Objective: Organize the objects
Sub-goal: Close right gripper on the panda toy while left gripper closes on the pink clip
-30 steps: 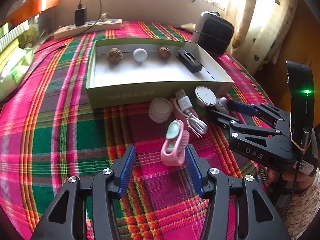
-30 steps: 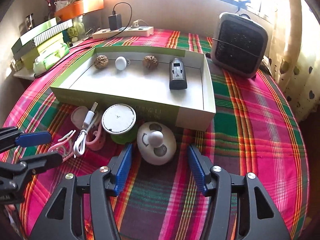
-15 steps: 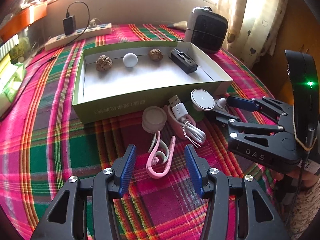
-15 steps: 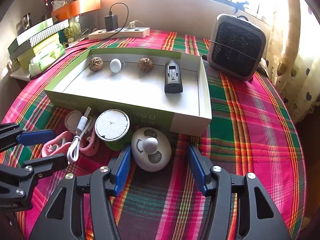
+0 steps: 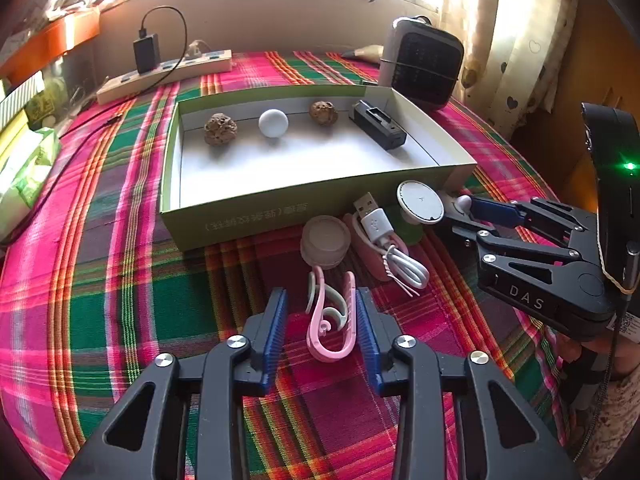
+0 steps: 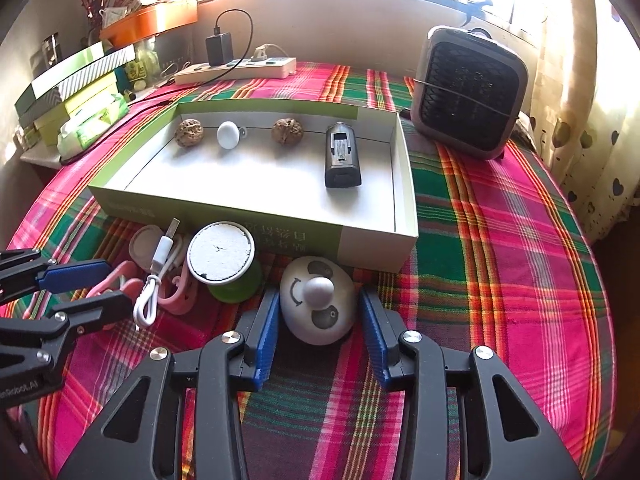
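Both grippers are closing in at once here, so two grabs could slip together. The left gripper (image 5: 322,330) has the pink clip (image 5: 331,320) between its fingers, jaws closing. The right-side pad sits against the clip's straight arm, while a clear gap shows at the other pad, so it isn't clamped yet. The risk, as I read it: that clip is thin, springy and lying flat on the plaid tablecloth (image 5: 100,312), so the pads may ride over it, or squeeze it until it squirts forward toward the small round jar (image 5: 325,240) just past the fingertips.

Over on the right gripper (image 6: 320,330), the jaws are closing around the white egg-shaped toy (image 6: 318,304). It sits square between the fingers, with the left-side pad at its shell and a sliver of space on the other side. Smooth, rounded sides: if the pads bite ahead of its widest part, it may pop back toward the palm, or roll.

Just ahead of those fingertips stands the box (image 6: 372,246), its near wall almost touching the toy, so a low lift could catch that rim. To the left of the fingers, the green cup (image 6: 226,268) and the white cable (image 6: 154,284) crowd close.
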`<state>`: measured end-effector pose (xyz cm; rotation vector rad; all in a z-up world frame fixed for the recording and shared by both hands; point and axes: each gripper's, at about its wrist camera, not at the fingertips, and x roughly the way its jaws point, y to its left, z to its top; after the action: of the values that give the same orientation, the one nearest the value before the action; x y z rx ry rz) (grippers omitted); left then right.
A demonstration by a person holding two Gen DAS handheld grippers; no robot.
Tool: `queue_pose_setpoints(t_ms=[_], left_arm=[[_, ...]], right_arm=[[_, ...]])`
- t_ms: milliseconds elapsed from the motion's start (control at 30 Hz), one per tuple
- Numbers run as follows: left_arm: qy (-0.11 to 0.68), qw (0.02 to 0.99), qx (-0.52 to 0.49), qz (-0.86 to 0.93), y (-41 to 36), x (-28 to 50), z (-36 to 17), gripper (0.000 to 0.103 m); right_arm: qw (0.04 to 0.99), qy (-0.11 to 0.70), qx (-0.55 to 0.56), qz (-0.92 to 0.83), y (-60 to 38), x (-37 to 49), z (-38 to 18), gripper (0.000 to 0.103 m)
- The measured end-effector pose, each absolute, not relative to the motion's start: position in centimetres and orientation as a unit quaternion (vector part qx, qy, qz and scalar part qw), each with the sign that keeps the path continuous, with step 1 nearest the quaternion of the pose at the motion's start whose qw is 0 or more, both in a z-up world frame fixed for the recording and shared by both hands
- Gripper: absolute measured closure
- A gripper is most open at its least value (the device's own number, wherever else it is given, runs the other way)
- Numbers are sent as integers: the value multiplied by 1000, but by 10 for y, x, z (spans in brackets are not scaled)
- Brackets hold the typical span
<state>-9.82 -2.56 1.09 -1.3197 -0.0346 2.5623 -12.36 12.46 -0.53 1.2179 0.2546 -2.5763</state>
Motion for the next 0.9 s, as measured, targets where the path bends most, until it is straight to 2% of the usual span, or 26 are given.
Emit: queue_pose_setpoints(t_ms=[100, 900], left_arm=[[-15, 125, -454, 882, -28, -99, 11, 80], [-24, 121, -452, 883, -32, -99, 10, 81]], right_arm=[[140, 86, 421, -892, 125, -123, -5, 63], [145, 80, 418, -893, 126, -120, -3, 63]])
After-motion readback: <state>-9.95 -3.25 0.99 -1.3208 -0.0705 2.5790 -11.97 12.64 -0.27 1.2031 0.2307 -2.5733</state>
